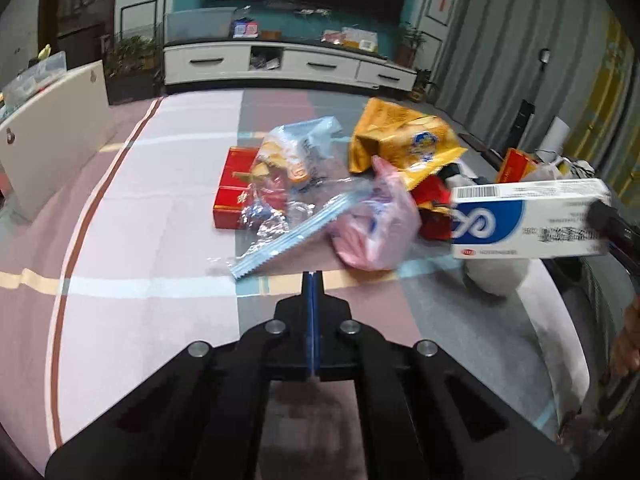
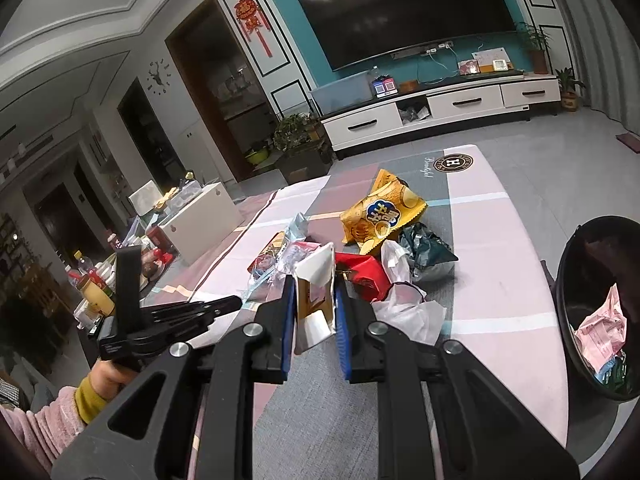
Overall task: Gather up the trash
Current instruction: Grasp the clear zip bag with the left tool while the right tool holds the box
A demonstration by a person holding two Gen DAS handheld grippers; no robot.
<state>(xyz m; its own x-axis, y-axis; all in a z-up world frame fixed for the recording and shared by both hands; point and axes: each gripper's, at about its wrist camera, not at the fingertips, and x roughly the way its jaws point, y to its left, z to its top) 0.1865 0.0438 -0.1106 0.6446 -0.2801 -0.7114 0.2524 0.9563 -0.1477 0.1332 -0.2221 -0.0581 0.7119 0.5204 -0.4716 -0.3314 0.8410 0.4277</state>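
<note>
My right tongs (image 2: 314,304) are clamped on a white and blue medicine carton (image 2: 316,300), held up off the counter (image 2: 500,280) over the litter pile. My left tongs (image 1: 313,280) are pressed together with nothing between them, hovering low in front of the clear zip bag (image 1: 288,224) and the pink bag (image 1: 372,224).

The carton's job, I judge, is to go into the black bin (image 2: 568,280) at my right, which already holds a pink wrapper (image 2: 600,332). To do it well I should swing right until the carton sits fully over the opening, keep the squeeze even, and let go only inside the rim.

The carton's long axis runs straight out along my fingers, with its torn flap end pointing away from me toward the yellow chip bag (image 2: 380,212). From the left camera the carton (image 1: 528,220) shows side-on, lying roughly level.
</note>
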